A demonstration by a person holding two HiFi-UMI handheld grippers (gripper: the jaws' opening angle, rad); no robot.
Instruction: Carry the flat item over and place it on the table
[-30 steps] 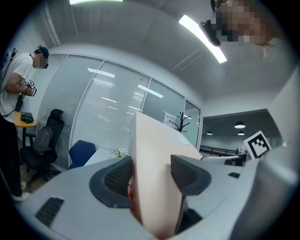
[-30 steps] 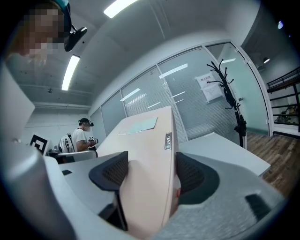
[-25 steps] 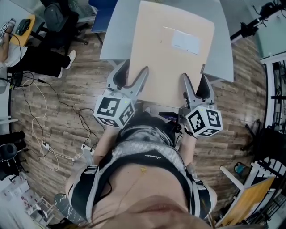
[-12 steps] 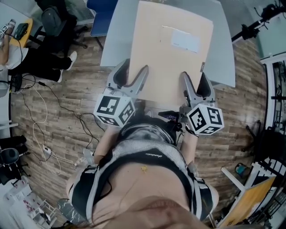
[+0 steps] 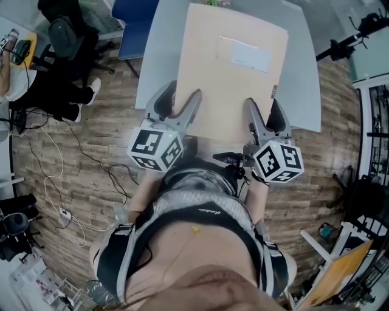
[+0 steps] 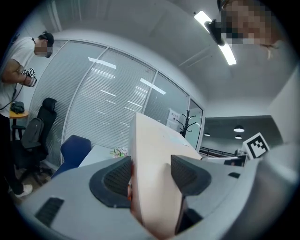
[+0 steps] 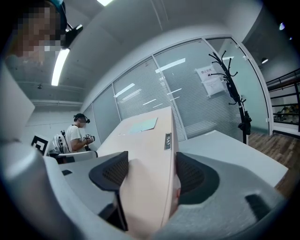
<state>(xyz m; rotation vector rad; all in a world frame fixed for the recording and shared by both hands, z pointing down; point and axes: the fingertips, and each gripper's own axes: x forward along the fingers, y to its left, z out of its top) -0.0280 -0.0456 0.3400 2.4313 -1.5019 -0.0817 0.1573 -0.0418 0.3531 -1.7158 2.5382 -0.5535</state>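
Around you: a blue chair (image 5: 135, 15) is at the bench's far-left corner, with a black office chair (image 5: 70, 30) further left. Another person (image 5: 51, 85) is off to your left, well apart from the bench (image 5: 302, 73). Loose cables (image 5: 61, 152) trail over the wood floor (image 5: 91, 121) on that side. A black stand (image 5: 346, 39) sits off the bench's right side, and a yellow board (image 5: 337, 270) leans near your right hip. The right claw view shows a coat rack (image 7: 234, 89) against the glass partition (image 7: 154, 89) past the bench. All of these are apart from the load.

Room: the bench shows a bare grey strip on each side of the box. Its near edge runs just ahead of your claws, so the box's near end overhangs it toward you. The far edge is cut off by the frame.

Load: the flat cardboard box (image 5: 231, 85) lies lengthwise over the middle of the bench. Its white label (image 5: 250, 56) faces up toward the far right, and a small tag (image 5: 275, 91) is on the right side edge. You can't tell whether the underside touches the bench.

Claws: your left claw (image 5: 177, 102) is clamped on the near-left corner, your right claw (image 5: 264, 112) on the near-right corner. In each claw view the box is pinched between both pads.
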